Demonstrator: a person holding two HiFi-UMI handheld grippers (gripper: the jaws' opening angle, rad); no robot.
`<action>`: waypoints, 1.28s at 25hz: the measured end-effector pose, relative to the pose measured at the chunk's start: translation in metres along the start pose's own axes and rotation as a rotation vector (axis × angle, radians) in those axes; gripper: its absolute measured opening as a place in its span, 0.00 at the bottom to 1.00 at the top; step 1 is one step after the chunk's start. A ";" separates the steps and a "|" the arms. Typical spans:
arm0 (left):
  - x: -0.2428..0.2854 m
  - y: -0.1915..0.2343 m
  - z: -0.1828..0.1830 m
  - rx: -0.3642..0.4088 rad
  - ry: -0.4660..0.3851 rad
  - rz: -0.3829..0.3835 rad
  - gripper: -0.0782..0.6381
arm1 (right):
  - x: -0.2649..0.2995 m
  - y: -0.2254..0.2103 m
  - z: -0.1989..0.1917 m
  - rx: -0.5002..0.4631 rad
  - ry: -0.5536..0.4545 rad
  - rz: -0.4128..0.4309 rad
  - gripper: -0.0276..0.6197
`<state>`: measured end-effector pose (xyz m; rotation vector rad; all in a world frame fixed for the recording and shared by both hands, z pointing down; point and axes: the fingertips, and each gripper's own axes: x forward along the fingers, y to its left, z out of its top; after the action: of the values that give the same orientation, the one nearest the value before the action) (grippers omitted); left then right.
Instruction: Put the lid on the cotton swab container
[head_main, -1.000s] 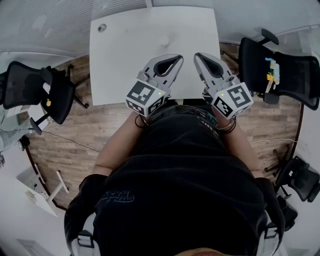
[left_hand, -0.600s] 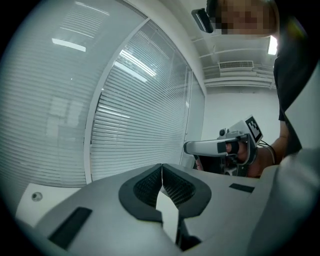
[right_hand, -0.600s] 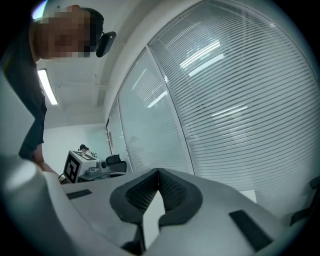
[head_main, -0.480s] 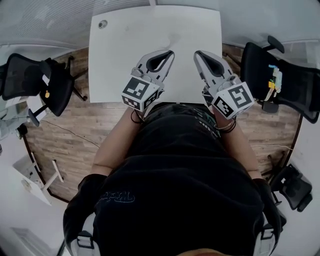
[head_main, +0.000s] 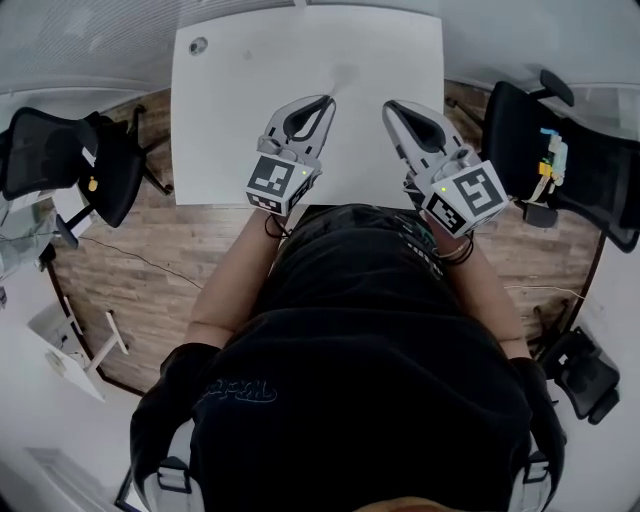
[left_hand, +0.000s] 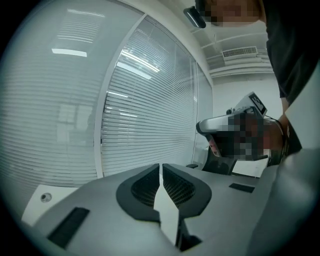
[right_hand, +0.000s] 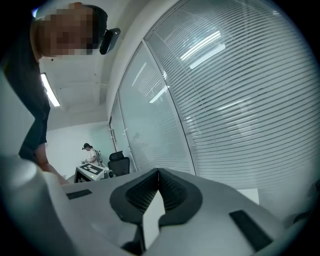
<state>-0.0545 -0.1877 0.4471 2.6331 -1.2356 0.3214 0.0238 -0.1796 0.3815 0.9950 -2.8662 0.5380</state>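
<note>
While I scan from the left, a small round grommet shows near the far corner of the white surface. The left tongs hang over the surface's near half. In the left gripper view the same tongs are pressed together with nothing between them. Just beyond the tips lies a faint pale blotch, too washed out for me to say whether it is the cotton swab container. The right tongs are likewise pressed together and empty. My own torso hides the surface's near edge below them. Since a second ago the left tongs have slid forward over the surface and straightened, while the right tongs have barely shifted.
</note>
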 end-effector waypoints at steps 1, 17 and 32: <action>0.002 0.002 -0.007 0.006 0.004 0.004 0.13 | -0.001 -0.002 -0.001 0.002 0.005 -0.004 0.08; 0.031 0.025 -0.079 -0.034 0.099 0.027 0.44 | -0.012 -0.019 -0.005 -0.004 0.032 -0.058 0.08; 0.050 0.041 -0.117 -0.053 0.159 0.040 0.52 | 0.008 -0.030 -0.002 -0.032 0.056 -0.040 0.08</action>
<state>-0.0673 -0.2163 0.5771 2.4870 -1.2280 0.4874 0.0361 -0.2052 0.3939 1.0126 -2.7905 0.5067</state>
